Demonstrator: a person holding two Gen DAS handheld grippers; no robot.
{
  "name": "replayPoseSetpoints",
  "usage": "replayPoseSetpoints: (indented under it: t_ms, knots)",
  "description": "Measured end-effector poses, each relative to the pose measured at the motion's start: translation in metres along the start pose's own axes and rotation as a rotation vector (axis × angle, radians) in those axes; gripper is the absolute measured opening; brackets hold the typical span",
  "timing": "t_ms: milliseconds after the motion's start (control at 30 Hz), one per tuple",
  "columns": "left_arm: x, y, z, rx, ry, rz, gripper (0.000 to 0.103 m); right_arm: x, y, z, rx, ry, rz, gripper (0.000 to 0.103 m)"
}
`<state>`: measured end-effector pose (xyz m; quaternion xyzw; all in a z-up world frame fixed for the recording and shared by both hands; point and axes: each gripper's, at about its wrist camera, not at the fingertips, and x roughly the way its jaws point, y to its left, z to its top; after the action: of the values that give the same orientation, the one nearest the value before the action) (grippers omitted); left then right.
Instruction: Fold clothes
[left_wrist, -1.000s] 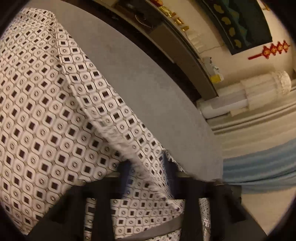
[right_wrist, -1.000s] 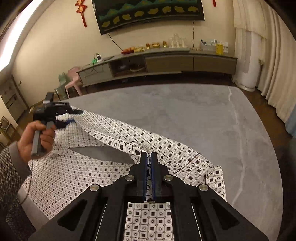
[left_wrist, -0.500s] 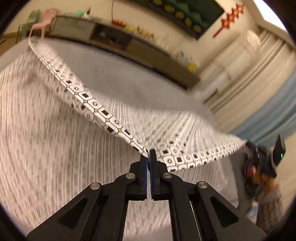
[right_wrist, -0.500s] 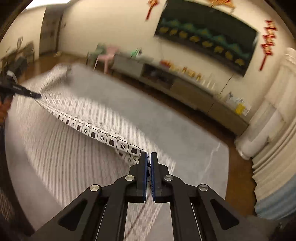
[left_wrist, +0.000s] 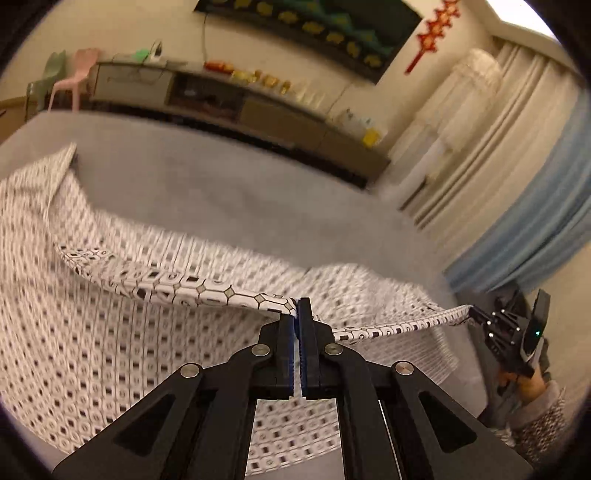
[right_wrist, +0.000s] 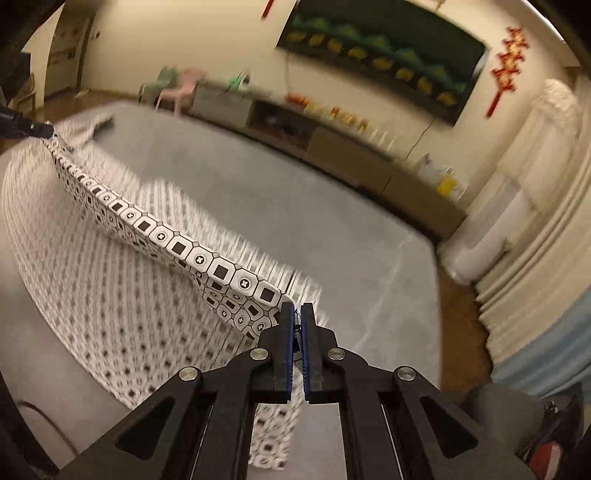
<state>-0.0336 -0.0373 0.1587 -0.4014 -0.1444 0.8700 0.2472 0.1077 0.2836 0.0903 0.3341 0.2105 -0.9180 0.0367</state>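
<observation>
Left wrist view: grey worktop (left_wrist: 229, 192) fills the middle ground, with a low cabinet (left_wrist: 258, 110) along the far wall. White patterned garment (left_wrist: 110, 332) drapes over the near part of the worktop, its upper hem lifted and stretched taut in the air between both claws, the rest hanging down blurred. Left claw (left_wrist: 297, 306) is closed on the hem; fabric runs off to both sides of its tips. Right claw (left_wrist: 476, 314), at the far right of this view, grips the hem's other end, with a hand (left_wrist: 528, 384) below it. Right wrist view: right claw (right_wrist: 297, 314) is clamped on the garment's corner (right_wrist: 258, 291), and the hem leads up-left to the left claw (right_wrist: 40, 129).
</observation>
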Motion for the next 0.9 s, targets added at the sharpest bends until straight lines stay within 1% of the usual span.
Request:
replayPoseSetpoints:
  t_ms: [33, 67, 100, 167, 267, 367, 433, 567, 667, 733, 767, 800, 833, 867, 900]
  knots:
    - [-0.007, -0.005, 0.000, 0.023, 0.000, -0.007, 0.002, -0.009, -0.001, 0.001, -0.011, 0.000, 0.004, 0.004]
    - [-0.010, -0.007, -0.005, 0.041, 0.017, -0.009, 0.002, -0.013, 0.001, -0.004, -0.023, 0.018, 0.017, 0.004]
    - [-0.008, -0.006, -0.016, 0.050, 0.054, -0.006, 0.002, -0.015, 0.003, -0.012, -0.029, 0.046, 0.042, 0.004]
    - [0.009, 0.003, -0.040, 0.038, 0.130, 0.019, 0.002, -0.007, 0.012, -0.033, -0.027, 0.114, 0.097, 0.004]
    - [0.043, 0.024, -0.073, -0.007, 0.232, 0.067, 0.002, 0.013, 0.028, -0.056, -0.048, 0.206, 0.129, 0.004]
    - [0.063, 0.033, -0.077, -0.025, 0.274, 0.099, 0.002, 0.029, 0.039, -0.061, -0.098, 0.265, 0.140, 0.004]
    - [0.062, 0.033, -0.077, -0.024, 0.284, 0.089, 0.002, 0.029, 0.035, -0.058, -0.114, 0.275, 0.138, 0.004]
    - [0.051, 0.019, -0.085, 0.021, 0.286, 0.076, 0.002, 0.023, 0.023, -0.055, -0.092, 0.278, 0.142, 0.004]
    - [0.057, 0.026, -0.098, 0.028, 0.319, 0.096, 0.002, 0.031, 0.030, -0.066, -0.111, 0.337, 0.160, 0.004]
    - [0.059, 0.031, -0.110, 0.049, 0.321, 0.102, 0.003, 0.031, 0.033, -0.071, -0.128, 0.343, 0.158, 0.004]
    - [0.060, 0.032, -0.115, 0.060, 0.324, 0.104, 0.004, 0.031, 0.030, -0.072, -0.115, 0.353, 0.164, 0.007]
    - [0.060, 0.029, -0.116, 0.075, 0.329, 0.099, 0.005, 0.029, 0.023, -0.071, -0.090, 0.368, 0.177, 0.016]
    - [0.059, 0.029, -0.117, 0.077, 0.336, 0.087, 0.006, 0.025, 0.016, -0.070, -0.061, 0.381, 0.204, 0.021]
    - [0.056, 0.029, -0.117, 0.080, 0.345, 0.069, 0.011, 0.020, 0.008, -0.068, -0.031, 0.393, 0.236, 0.030]
    - [0.049, 0.029, -0.118, 0.091, 0.356, 0.047, 0.016, 0.015, 0.000, -0.067, -0.001, 0.406, 0.268, 0.032]
